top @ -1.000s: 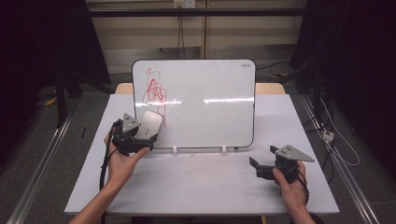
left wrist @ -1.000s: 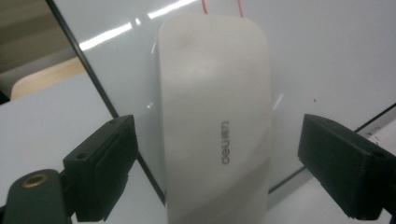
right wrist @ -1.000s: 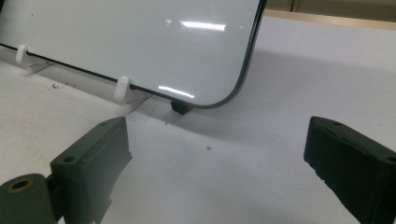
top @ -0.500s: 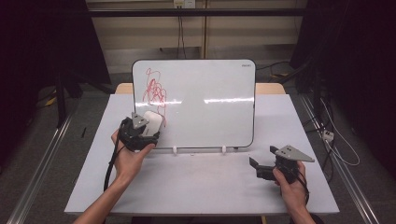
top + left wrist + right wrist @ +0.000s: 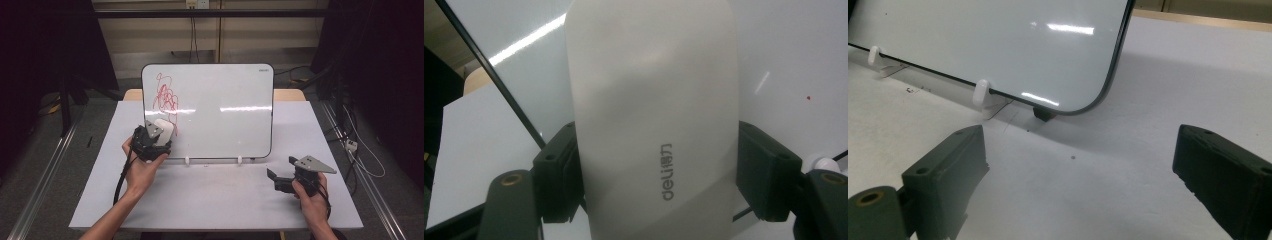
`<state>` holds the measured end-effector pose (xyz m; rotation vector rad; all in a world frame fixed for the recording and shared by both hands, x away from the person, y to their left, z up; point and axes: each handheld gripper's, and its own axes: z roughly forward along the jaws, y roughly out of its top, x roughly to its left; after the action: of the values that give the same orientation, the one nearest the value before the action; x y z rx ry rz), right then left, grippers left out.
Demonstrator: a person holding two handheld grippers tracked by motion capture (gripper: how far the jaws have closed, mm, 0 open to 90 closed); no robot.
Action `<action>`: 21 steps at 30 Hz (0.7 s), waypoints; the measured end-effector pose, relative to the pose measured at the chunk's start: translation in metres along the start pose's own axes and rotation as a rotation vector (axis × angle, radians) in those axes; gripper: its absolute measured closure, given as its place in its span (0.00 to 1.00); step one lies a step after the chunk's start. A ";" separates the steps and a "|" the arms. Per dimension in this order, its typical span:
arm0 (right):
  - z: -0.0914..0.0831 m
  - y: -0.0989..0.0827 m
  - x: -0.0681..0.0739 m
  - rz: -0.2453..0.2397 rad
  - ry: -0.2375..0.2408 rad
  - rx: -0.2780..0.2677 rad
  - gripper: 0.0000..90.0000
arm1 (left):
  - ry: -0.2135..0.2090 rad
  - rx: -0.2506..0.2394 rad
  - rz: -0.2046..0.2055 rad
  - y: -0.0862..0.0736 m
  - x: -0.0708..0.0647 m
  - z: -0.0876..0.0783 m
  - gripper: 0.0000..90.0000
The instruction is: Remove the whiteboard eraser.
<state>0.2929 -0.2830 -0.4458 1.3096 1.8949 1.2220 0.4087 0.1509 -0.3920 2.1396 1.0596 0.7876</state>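
Standing upright on the table (image 5: 210, 200) is one whiteboard (image 5: 220, 115), with one red scribble (image 5: 166, 97) at its upper left and two white clips (image 5: 187, 160) along its lower edge. One white eraser (image 5: 654, 125), marked "deli" with two Chinese characters beside it, sits at the board's lower left, under the scribble. The left gripper (image 5: 159, 134) has just been closing, and its jaws now press the eraser's two sides. The right gripper (image 5: 276, 181) rests on the table near the board's lower right corner, jaws wide apart with nothing between them.
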 end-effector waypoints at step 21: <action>0.000 0.000 -0.001 0.006 0.003 0.000 0.08 | -0.022 -0.018 -0.028 -0.002 0.002 -0.003 0.33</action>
<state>0.2931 -0.2836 -0.4459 1.3155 1.8943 1.2276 0.4066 0.1546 -0.3912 2.1091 1.0648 0.7566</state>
